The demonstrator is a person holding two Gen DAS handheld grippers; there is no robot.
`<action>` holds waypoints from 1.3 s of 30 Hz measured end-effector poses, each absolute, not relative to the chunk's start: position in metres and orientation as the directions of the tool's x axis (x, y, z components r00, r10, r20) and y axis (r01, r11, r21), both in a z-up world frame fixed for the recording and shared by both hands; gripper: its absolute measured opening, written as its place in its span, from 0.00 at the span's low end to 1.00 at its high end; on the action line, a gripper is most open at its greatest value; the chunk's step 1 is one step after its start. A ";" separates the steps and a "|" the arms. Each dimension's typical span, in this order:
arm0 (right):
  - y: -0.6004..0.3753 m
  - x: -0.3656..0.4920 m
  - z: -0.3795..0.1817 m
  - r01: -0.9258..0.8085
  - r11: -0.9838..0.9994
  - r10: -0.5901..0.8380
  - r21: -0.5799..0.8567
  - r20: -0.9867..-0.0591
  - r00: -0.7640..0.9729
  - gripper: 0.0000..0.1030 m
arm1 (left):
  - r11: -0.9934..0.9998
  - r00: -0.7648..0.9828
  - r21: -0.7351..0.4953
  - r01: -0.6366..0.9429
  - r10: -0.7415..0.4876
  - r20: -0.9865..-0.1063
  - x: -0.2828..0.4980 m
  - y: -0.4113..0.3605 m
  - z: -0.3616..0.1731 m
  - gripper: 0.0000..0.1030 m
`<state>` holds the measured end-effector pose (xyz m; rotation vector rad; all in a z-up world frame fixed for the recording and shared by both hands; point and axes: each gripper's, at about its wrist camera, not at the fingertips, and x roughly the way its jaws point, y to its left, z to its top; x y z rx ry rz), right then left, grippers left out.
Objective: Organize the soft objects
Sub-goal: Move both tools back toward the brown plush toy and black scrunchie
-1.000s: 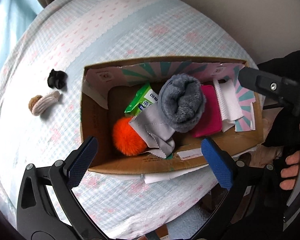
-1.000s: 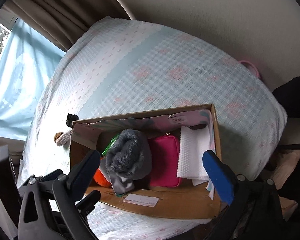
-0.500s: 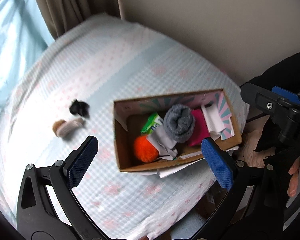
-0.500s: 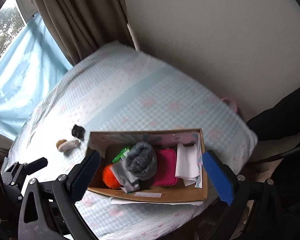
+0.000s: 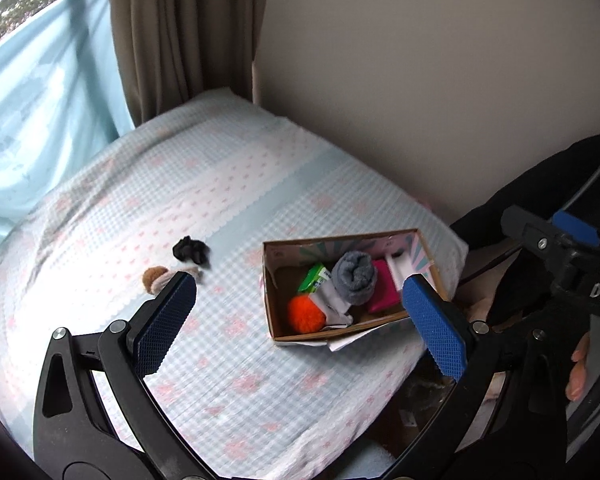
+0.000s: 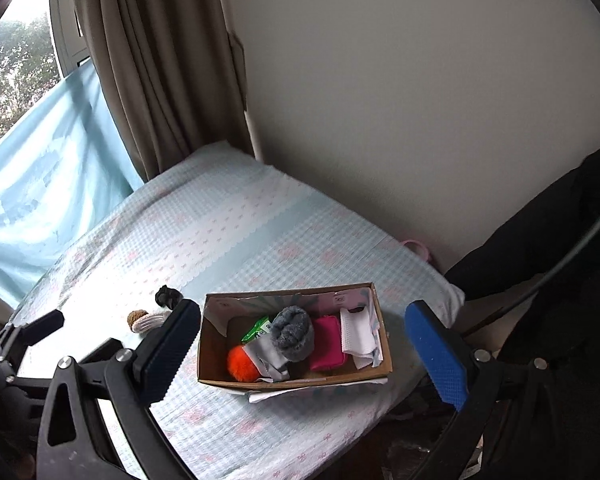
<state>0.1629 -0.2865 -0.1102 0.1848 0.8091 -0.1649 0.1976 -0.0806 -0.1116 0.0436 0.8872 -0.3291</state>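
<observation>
We judge two soft things are left to collect: the black scrunchie [image 5: 191, 250] and the beige scrunchie [image 5: 160, 277] lie mid-bed, left of the cardboard box [image 5: 300, 334] at the bed's right edge. We should lower the left claw [image 5: 296, 316] squarely over one and pinch its bulk. Both claws, the right claw [image 6: 300, 354] too, hang high above the bed, fingers apart, holding nothing.
</observation>
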 end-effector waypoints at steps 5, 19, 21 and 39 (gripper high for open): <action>-0.268 0.144 -0.100 0.236 0.968 -0.108 0.084 -0.709 0.697 0.99 | 0.946 0.608 -0.107 0.305 -0.280 -0.743 0.182 -0.056 -0.095 1.00; -0.182 0.149 -0.099 0.127 0.984 -0.008 0.123 -0.686 0.727 0.99 | 0.968 0.620 -0.109 0.228 -0.230 -0.750 0.171 0.060 -0.110 1.00; -0.169 0.155 -0.104 0.109 0.985 0.014 0.134 -0.690 0.724 0.99 | 0.973 0.616 -0.109 0.204 -0.214 -0.758 0.175 0.078 -0.118 1.00; -0.067 0.318 -0.209 -0.078 0.967 0.246 0.243 -0.810 0.533 0.99 | 0.948 0.462 -0.261 -0.181 -0.152 -0.874 0.281 0.195 -0.253 0.99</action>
